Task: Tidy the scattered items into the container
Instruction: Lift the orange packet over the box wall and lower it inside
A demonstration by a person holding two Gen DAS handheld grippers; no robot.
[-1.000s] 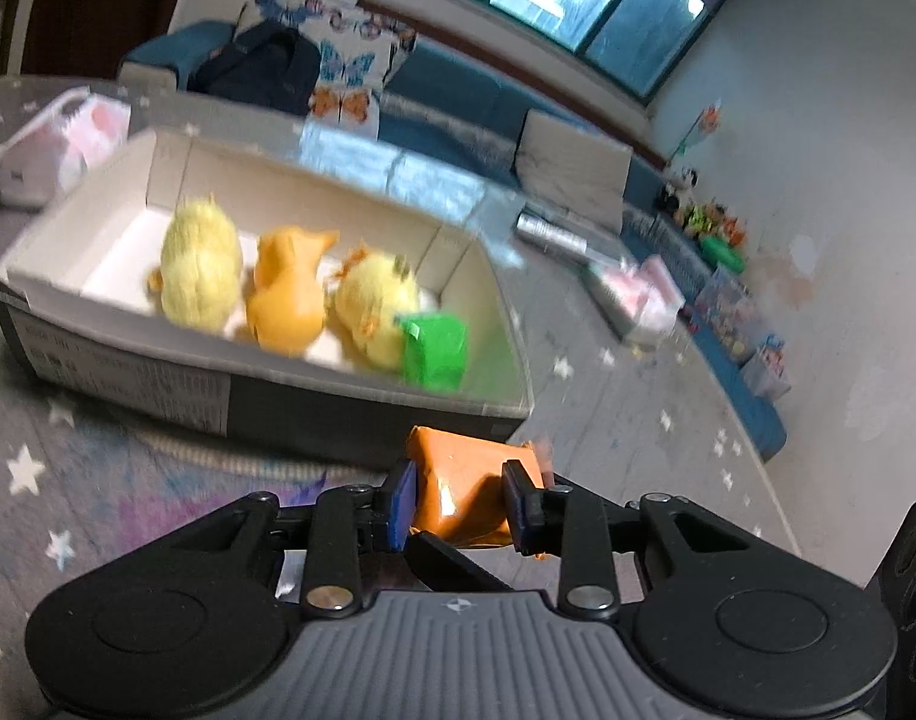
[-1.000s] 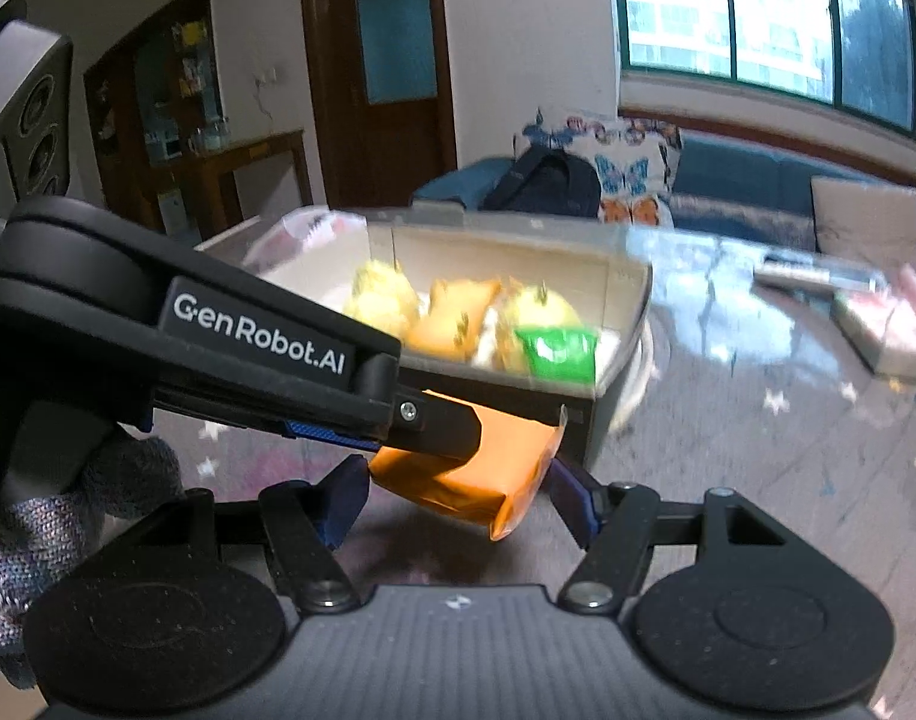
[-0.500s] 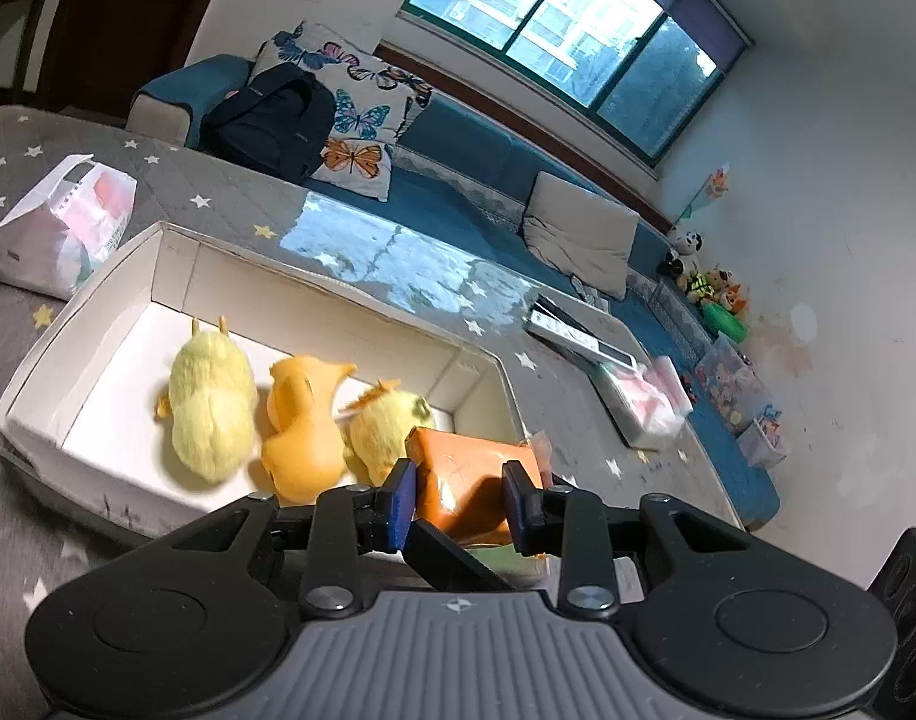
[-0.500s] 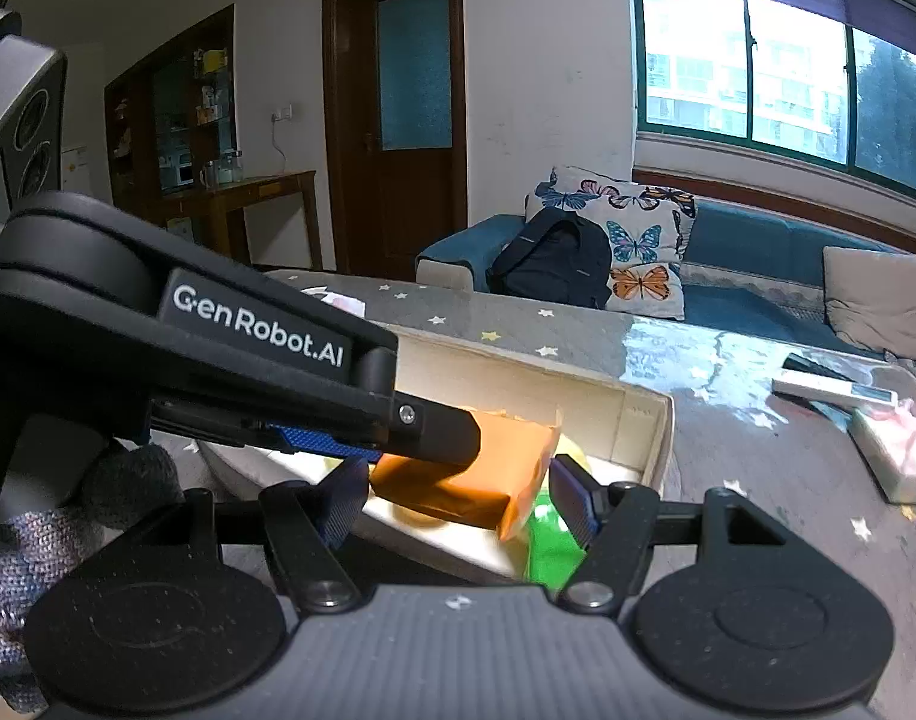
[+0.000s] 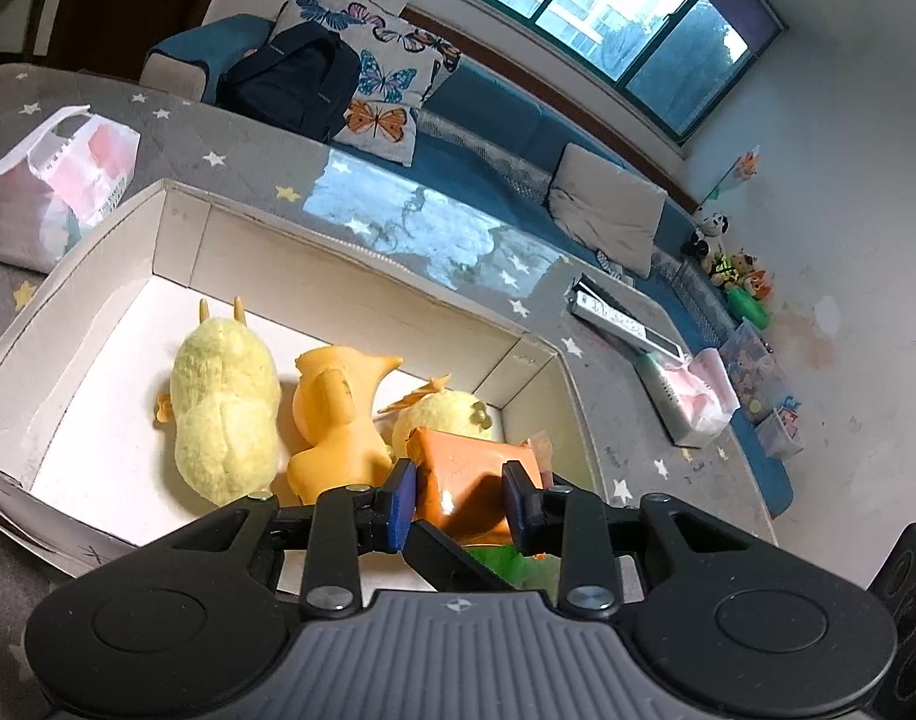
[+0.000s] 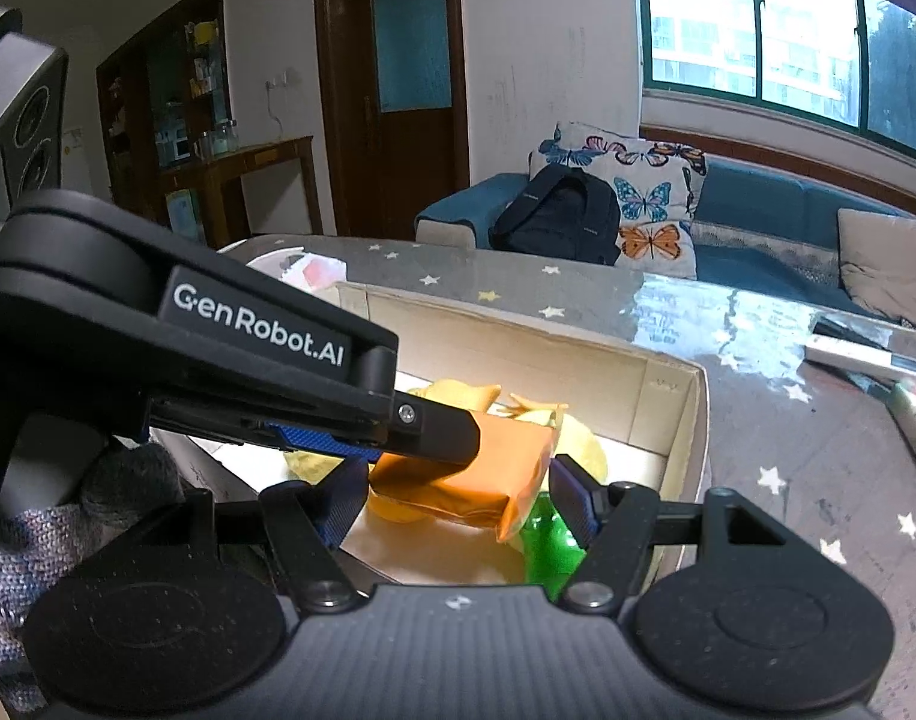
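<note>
My left gripper [image 5: 460, 493] is shut on an orange packet [image 5: 467, 477] and holds it above the right end of an open cardboard box [image 5: 350, 252]. In the box lie a pale yellow plush [image 5: 225, 414], an orange duck toy [image 5: 332, 420], a second yellow plush [image 5: 449, 411] and a green item [image 5: 518, 561]. In the right wrist view the left gripper's arm crosses in front, holding the orange packet [image 6: 488, 474] over the box [image 6: 668, 396]. My right gripper [image 6: 455, 495] is open, its fingers on either side of the packet, apart from it. The green item [image 6: 548, 546] lies below.
The box stands on a grey star-patterned table [image 5: 218, 144]. A pink-and-white bag [image 5: 56, 180] lies left of the box. A remote [image 5: 626, 318] and a tissue pack [image 5: 692, 396] lie to the right. A blue sofa with a black backpack [image 6: 554, 222] is behind the table.
Both grippers have risen and moved forward, so the orange packet has gone from in front of the box's near wall to above its inside. The left gripper's grip is unchanged.
</note>
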